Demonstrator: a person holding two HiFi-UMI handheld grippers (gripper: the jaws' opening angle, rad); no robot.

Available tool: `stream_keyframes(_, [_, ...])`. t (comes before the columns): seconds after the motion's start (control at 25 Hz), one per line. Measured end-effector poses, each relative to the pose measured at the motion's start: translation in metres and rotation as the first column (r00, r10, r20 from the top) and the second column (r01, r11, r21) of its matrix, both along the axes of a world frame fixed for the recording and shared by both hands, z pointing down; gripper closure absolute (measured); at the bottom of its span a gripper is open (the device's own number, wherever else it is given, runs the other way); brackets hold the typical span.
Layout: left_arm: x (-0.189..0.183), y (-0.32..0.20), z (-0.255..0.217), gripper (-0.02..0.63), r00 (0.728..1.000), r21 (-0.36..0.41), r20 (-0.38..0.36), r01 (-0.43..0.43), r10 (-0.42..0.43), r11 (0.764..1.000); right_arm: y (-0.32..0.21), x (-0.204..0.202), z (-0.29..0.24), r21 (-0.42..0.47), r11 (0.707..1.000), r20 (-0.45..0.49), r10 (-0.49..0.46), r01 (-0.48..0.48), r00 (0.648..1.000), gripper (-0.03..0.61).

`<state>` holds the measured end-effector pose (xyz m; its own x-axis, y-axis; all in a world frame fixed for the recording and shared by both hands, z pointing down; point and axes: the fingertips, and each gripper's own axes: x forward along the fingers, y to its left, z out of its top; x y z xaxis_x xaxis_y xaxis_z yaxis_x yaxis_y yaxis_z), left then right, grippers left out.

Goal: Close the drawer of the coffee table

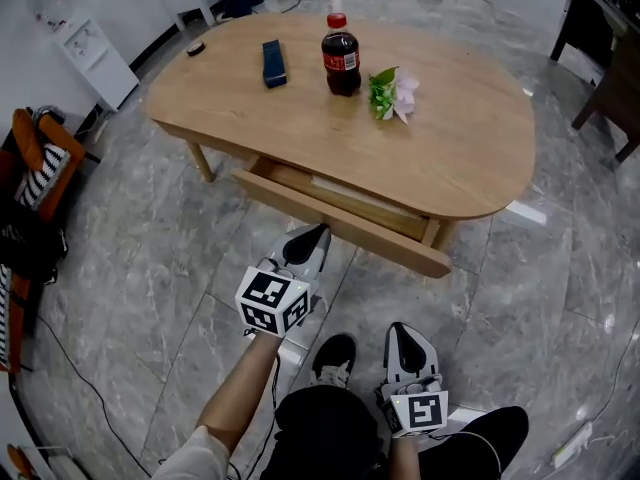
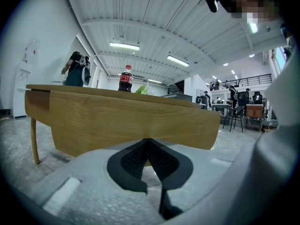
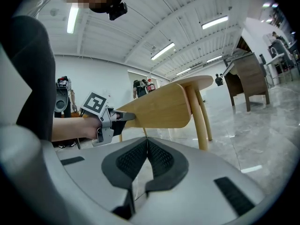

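**Push the drawer front square and straight**

Nearest the person, the right gripper (image 1: 399, 332) hangs well short of the drawer (image 1: 345, 226), its jaws closed tip to tip on nothing; I judge it has no part in this step. The left gripper (image 1: 316, 232) is up at the drawer's front, a little left of its middle, jaws likewise pressed together and empty; whether the tips quite touch the wood I cannot tell. The drawer stands pulled out from under the table (image 1: 470, 158); to close it well, set the closed tips flat on the front, nearer its middle than its end; push straight along the slide so it does not skew and jam; ease off at the last. Inside the drawer only a pale strip (image 1: 345, 189) shows; the rest lies hidden under the top. Beyond the drawer a bottle (image 1: 341, 56) stands capped, nearly full of dark drink; flowers (image 1: 392, 93) lie just beside it.
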<state>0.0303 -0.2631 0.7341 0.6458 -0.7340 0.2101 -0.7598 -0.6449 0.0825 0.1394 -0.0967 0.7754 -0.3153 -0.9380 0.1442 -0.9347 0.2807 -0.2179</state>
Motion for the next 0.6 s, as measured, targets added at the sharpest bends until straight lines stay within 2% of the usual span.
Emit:
stream_keyframes(0.12, [0.002,-0.005,0.0,0.606,1.0,-0.003,-0.03,0.007,-0.007,1.0,0.002,0.005,0.004,-0.004,1.0,-0.003,0.002,-0.002,1.0,0.563])
stream_keyframes(0.6, [0.013,-0.024,-0.001,0.606,0.999,-0.001,-0.04,0.0,0.0,1.0,0.003,0.02,0.006,0.002,0.999,0.003,0.044,-0.044,0.999,0.563])
